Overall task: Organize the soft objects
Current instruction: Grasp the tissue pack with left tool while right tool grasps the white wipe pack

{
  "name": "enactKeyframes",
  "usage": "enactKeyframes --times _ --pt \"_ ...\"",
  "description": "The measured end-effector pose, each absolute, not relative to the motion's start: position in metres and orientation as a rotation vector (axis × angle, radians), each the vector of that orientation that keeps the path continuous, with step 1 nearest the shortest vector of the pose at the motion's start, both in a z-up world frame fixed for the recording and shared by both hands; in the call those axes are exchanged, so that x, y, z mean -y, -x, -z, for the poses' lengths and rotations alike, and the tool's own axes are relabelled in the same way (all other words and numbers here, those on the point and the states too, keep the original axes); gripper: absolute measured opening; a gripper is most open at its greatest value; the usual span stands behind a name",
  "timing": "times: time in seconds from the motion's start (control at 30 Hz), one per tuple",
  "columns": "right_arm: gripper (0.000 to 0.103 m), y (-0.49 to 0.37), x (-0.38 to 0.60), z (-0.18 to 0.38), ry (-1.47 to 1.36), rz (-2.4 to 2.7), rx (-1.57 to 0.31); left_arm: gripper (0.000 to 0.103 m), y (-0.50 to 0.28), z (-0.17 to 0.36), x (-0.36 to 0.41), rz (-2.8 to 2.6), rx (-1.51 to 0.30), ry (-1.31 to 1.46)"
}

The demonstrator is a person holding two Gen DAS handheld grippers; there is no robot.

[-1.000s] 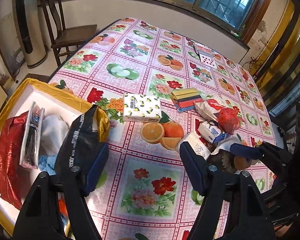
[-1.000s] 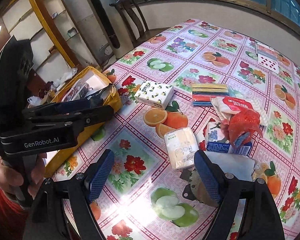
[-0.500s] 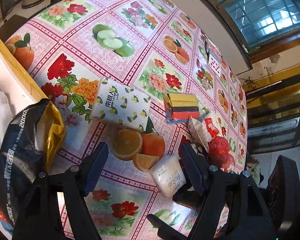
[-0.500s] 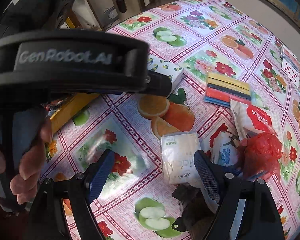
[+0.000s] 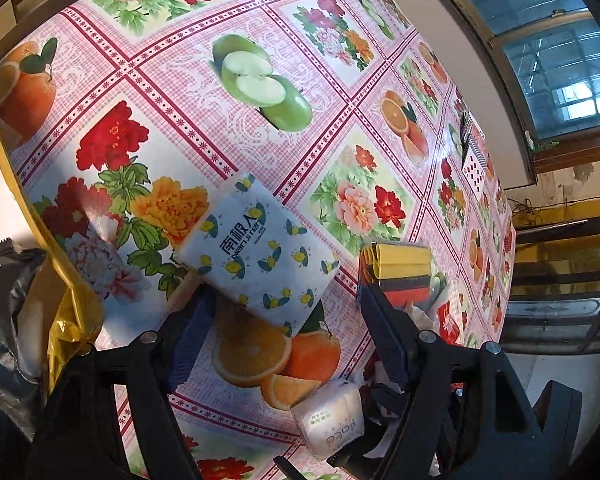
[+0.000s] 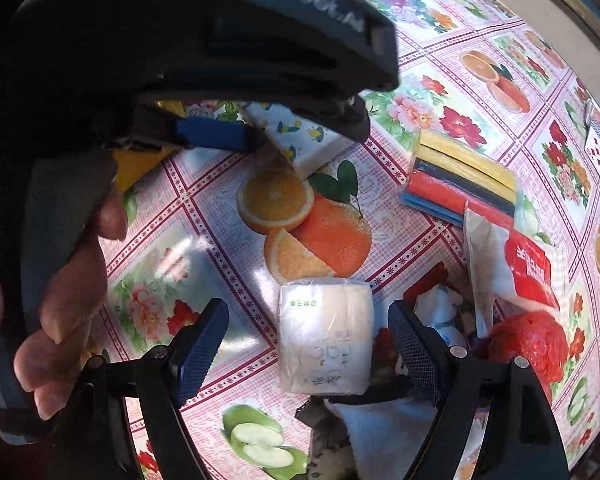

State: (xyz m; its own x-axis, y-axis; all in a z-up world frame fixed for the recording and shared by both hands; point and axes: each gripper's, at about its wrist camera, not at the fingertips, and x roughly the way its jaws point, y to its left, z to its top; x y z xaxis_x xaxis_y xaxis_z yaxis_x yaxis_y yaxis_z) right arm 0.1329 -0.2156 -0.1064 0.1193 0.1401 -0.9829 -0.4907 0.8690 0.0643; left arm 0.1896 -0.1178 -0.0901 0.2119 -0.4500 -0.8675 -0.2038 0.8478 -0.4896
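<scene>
"What's nearest?"

"The right gripper [image 6: 306, 350], jaws spread wide around a white tissue pack [image 6: 326, 336] lying on the tablecloth [image 6: 188, 216], not pinching it."

"And further out?"

"The left gripper [image 5: 284, 328], also agape, its blue fingers [image 5: 190, 336] reaching the lemon-print tissue pack [image 5: 256, 256]. Beyond lies a stack of coloured cloths [image 5: 400, 266]."

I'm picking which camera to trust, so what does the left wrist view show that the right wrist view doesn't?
Only the left wrist view shows the black bag at the yellow box edge and the window. Only the right wrist view shows the person's hand on the left gripper, and the red bag. Both show the bee-print tissue pack, the white tissue pack and the coloured cloth stack.
</scene>
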Motion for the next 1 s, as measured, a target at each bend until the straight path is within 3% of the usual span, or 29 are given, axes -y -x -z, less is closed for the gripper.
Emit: enactKeyframes --times 0.43,0.67,0.73,0.9,1.0 --pt "0.079 -0.142 0.198 0.129 0.393 -0.434 -1.514 0.075 -0.215 0.09 0.137 0.2 -1.417 0.395" --pt "0.084 -0.133 0.191 0.134 0.353 -0.363 -1.493 0.074 -0.225 0.088 0.153 0.245 -1.409 0.235" --pt "0.084 -0.129 0.186 0.134 0.335 -0.348 -1.476 0.064 -0.225 0.088 0.156 0.242 -1.401 0.179" --pt "0.082 -0.112 0.192 0.133 0.291 -0.32 -1.405 0.057 -0.225 0.087 0.161 0.262 -1.386 0.105" --pt "0.068 -0.101 0.2 0.128 0.241 -0.306 -1.353 0.053 -0.219 0.085 0.162 0.261 -1.354 0.078"
